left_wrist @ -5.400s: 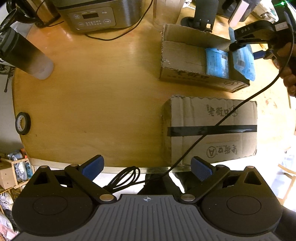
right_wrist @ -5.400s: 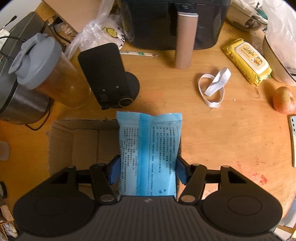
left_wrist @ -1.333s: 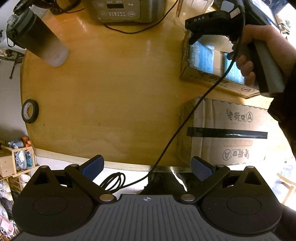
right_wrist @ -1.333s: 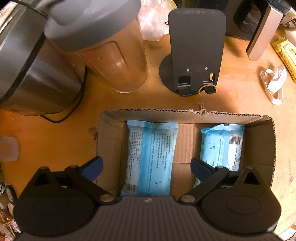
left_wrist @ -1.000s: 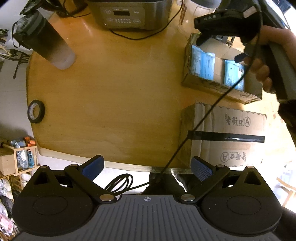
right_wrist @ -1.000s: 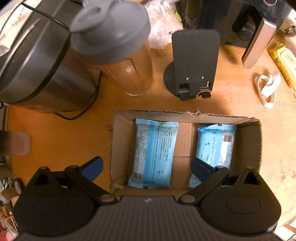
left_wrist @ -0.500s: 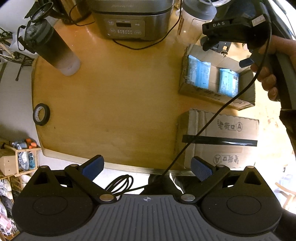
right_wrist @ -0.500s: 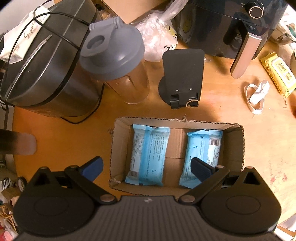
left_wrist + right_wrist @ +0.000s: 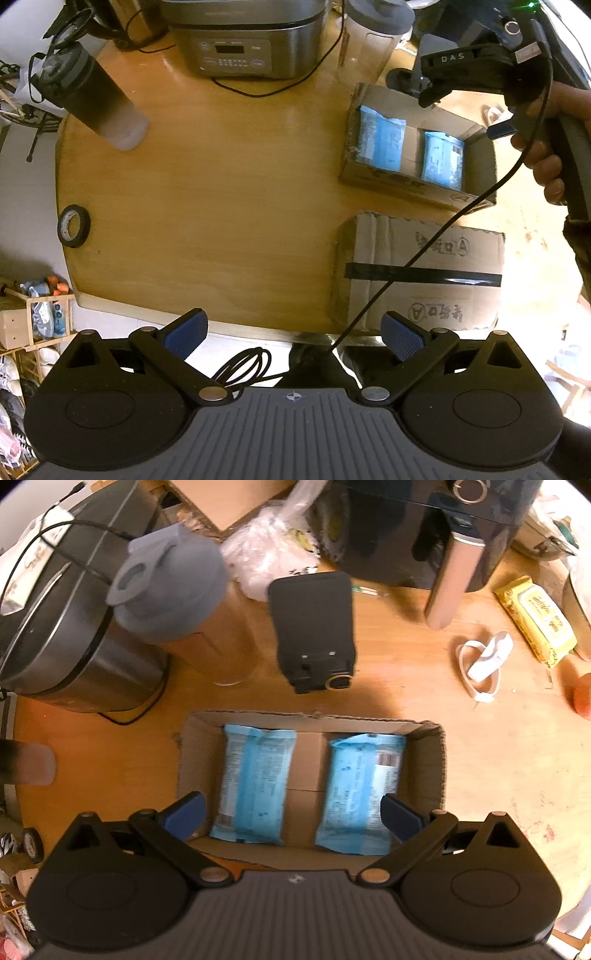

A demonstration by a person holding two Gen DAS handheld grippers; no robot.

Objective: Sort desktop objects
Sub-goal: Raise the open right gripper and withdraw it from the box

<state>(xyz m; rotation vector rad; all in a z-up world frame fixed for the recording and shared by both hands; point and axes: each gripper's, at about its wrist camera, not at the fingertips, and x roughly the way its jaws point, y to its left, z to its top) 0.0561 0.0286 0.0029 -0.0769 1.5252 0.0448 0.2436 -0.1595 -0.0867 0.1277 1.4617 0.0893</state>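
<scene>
**2 packets boxed, both tongs empty**

2 blue packets (image 9: 255, 786) lie flat, side by side in the open box (image 9: 439, 760). They look light, soft and slippery; pinch across the width. Left gripper (image 9: 293, 334) and right gripper (image 9: 291, 812) are spread, holding nothing.

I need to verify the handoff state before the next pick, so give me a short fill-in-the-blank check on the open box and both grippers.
1. The open cardboard box holds ____ blue packets, the left packet and the right packet.
2. The right gripper has its jaws ____ and grips nothing.
3. The left gripper hangs over the table's near ____, jaws apart.
4. The closed box is sealed with a strip of ____ tape.

Missing words: two; open; edge; black
</scene>
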